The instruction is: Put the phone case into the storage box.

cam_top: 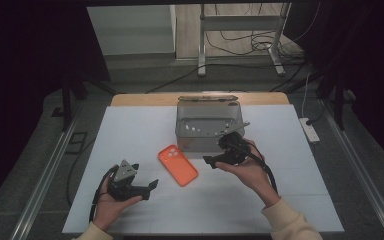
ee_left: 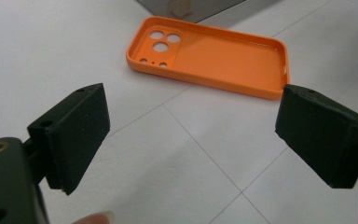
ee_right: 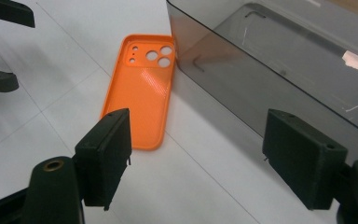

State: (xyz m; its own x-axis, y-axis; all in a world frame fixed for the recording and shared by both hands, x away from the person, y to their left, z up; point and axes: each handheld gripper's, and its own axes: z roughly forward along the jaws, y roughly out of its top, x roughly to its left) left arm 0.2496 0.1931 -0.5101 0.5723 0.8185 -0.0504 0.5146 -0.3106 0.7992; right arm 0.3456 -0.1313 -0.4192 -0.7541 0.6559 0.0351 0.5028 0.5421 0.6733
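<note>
Left gripper [cam_top: 147, 188]: black body, grey three-cornered plate [cam_top: 125, 170] on top, black cable looped beside the hand; its two jaws end in flat, matte black rectangular pads [ee_left: 77, 135] with small holes in their top faces, and a brass-coloured insert sits in the housing at the lower left of the left gripper view. Right gripper [cam_top: 211, 161]: black body, thick black cable [cam_top: 262, 165] trailing along the forearm, matching black pads [ee_right: 107, 151] and brass-coloured insert. Person: cream long sleeves [cam_top: 291, 220] at both wrists.
</note>
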